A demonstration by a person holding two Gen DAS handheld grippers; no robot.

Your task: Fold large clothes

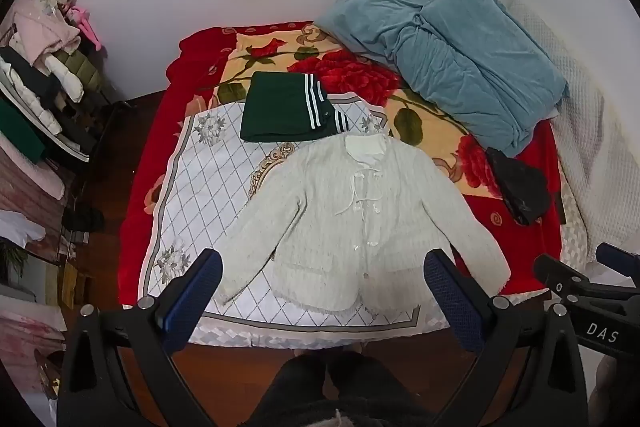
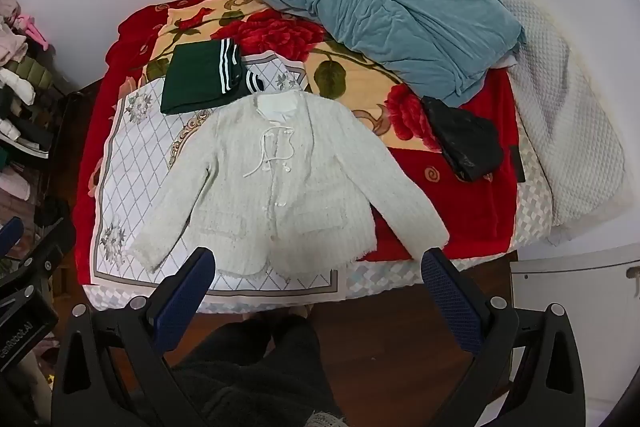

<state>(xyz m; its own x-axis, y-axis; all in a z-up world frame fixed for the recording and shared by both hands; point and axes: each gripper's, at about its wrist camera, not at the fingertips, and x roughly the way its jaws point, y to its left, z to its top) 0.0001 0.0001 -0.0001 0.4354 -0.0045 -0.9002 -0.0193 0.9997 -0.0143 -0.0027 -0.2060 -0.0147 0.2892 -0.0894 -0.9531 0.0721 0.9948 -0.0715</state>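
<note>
Both tongs hang above the near edge of the bed point(image 1: 532, 227), jaws spread wide and holding nothing — the left gripper point(image 1: 320, 291) over the hem of the jacket point(image 1: 352, 219), the right gripper point(image 2: 320, 283) just off it. At the left a rack of clothes point(image 1: 48, 67) stands beside the bed. On the bed, a folded green garment point(image 1: 280, 111) with white stripes lies toward the far left corner, touching the jacket's collar. The white jacket lies flat, front up, sleeves out, near the middle of the near edge. A black bag point(image 1: 518, 185) sits by its right sleeve — apart from it. A blue blanket point(image 1: 460, 59) is heaped at the far right corner.
</note>
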